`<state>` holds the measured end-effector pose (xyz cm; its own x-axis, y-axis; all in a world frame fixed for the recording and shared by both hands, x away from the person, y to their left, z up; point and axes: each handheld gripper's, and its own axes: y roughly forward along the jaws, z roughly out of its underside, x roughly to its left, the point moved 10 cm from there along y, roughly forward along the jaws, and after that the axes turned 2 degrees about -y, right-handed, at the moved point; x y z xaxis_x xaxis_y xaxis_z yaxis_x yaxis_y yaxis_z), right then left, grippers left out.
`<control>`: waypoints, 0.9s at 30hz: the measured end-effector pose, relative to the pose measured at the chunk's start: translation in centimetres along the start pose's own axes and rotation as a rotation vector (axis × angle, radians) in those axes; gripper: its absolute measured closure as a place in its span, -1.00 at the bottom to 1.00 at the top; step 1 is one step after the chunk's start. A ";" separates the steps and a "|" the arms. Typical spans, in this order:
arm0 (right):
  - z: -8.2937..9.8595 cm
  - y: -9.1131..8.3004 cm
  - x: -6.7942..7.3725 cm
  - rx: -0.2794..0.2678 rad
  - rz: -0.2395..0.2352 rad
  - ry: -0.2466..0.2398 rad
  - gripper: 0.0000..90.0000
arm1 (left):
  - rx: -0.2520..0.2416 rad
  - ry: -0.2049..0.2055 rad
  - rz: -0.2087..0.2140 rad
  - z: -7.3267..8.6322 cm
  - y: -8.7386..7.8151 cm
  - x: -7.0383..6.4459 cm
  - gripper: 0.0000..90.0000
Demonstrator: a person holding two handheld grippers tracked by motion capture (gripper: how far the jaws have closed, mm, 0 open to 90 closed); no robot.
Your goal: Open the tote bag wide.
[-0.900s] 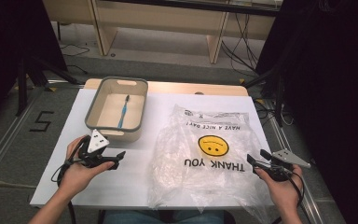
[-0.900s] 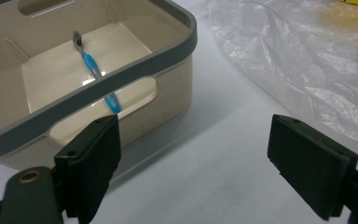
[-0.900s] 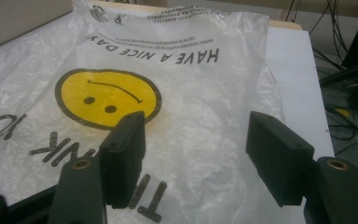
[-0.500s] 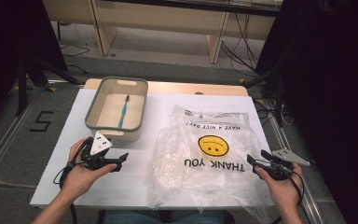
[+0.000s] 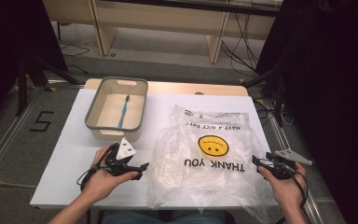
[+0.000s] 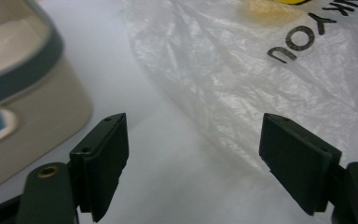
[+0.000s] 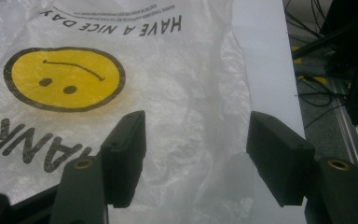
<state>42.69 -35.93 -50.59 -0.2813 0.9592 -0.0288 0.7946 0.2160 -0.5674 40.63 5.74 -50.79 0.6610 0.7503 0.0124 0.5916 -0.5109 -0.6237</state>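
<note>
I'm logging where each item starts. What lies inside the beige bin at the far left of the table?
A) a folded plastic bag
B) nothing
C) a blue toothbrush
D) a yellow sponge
C: the high view shows a blue toothbrush lying on the floor of the bin, while the plastic bag lies flat on the table beside it.

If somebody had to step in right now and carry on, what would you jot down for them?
Left tool: open, holding nothing, above the white table just off the plastic bag's left edge.
Right tool: open, holding nothing, at the bag's right edge.
Plastic bag: lies flat and crumpled on the table between the two tools, smiley print up, not gripped by either.
Bin: beyond the left tool, with a blue toothbrush lying inside.
Done: both tools are brought up to the bag's sides.
Left: probably grip the bag's edges; the toothbrush is untouched so far.
</note>
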 end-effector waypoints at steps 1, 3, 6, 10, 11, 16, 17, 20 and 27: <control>0.1 0.0 -0.1 0.008 0.004 0.002 -0.13 | 0.013 -0.005 0.011 0.0 0.4 -0.5 -0.46; 0.3 -0.1 -0.2 0.024 0.011 0.004 -0.11 | 0.039 0.000 0.025 0.2 1.2 -1.3 -0.47; 0.4 -0.1 -0.3 0.044 0.023 0.003 -0.07 | 0.068 0.010 0.038 0.3 2.3 -2.0 -0.46; 1.0 -0.1 -0.5 0.092 0.030 -0.005 -0.01 | 0.115 0.000 0.052 0.6 3.3 -2.7 -0.46; 1.1 -0.1 -0.6 0.102 0.031 0.002 0.00 | 0.127 -0.008 0.062 0.8 3.6 -3.0 -0.47; 1.9 -0.2 -1.2 0.148 0.046 0.034 0.02 | 0.157 -0.030 0.089 1.3 4.5 -3.7 -0.50; 2.0 -0.2 -1.2 0.155 0.047 0.036 0.02 | 0.161 -0.035 0.084 1.3 4.7 -3.7 -0.49; 2.4 -0.2 -1.4 0.181 0.051 0.058 0.02 | 0.176 -0.048 0.068 1.6 5.2 -3.8 -0.48; 3.1 -0.1 -1.2 0.223 0.042 0.074 0.03 | 0.223 -0.048 0.018 2.7 5.8 -3.3 -0.47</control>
<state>41.32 -37.66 -53.02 -0.2041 0.9789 -0.0004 0.6638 0.1381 -0.7351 40.64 1.45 -56.54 0.6450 0.7634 -0.0340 0.4594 -0.4229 -0.7811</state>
